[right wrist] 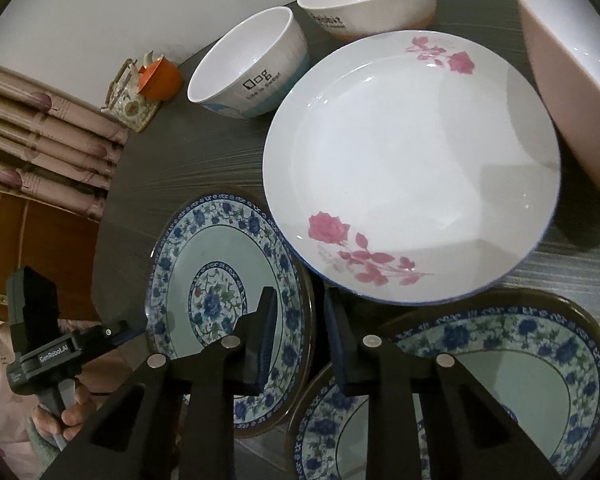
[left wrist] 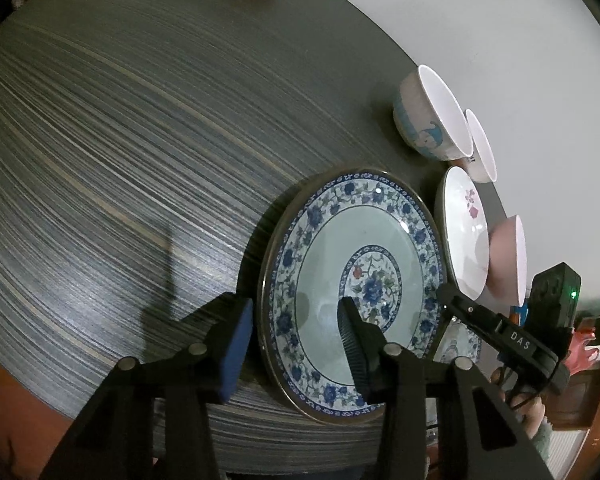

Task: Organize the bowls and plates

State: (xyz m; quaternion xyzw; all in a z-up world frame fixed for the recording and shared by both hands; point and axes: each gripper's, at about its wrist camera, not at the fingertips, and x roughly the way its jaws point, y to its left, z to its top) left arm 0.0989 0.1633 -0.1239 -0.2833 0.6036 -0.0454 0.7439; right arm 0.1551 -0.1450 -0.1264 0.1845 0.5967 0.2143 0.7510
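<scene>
A blue floral plate (left wrist: pixel 340 272) lies near the table's edge; it also shows in the right wrist view (right wrist: pixel 228 292). My left gripper (left wrist: pixel 296 316) is open, its fingers straddling that plate's left rim, one finger over the plate. My right gripper (right wrist: pixel 300 320) is open, above the gap between this plate and a second blue floral plate (right wrist: pixel 500 380). A white rose plate (right wrist: pixel 412 160) lies behind. A pink bowl (right wrist: pixel 572 80) and two white bowls, one (right wrist: pixel 248 64) and another (right wrist: pixel 364 0), stand at the back.
The dark wood-grain table (left wrist: pixel 120 160) stretches left. An orange object and a floral box (right wrist: pixel 140 92) sit at the table's far edge. A white wall is behind the bowls. The right gripper (left wrist: pixel 500 332) shows in the left wrist view.
</scene>
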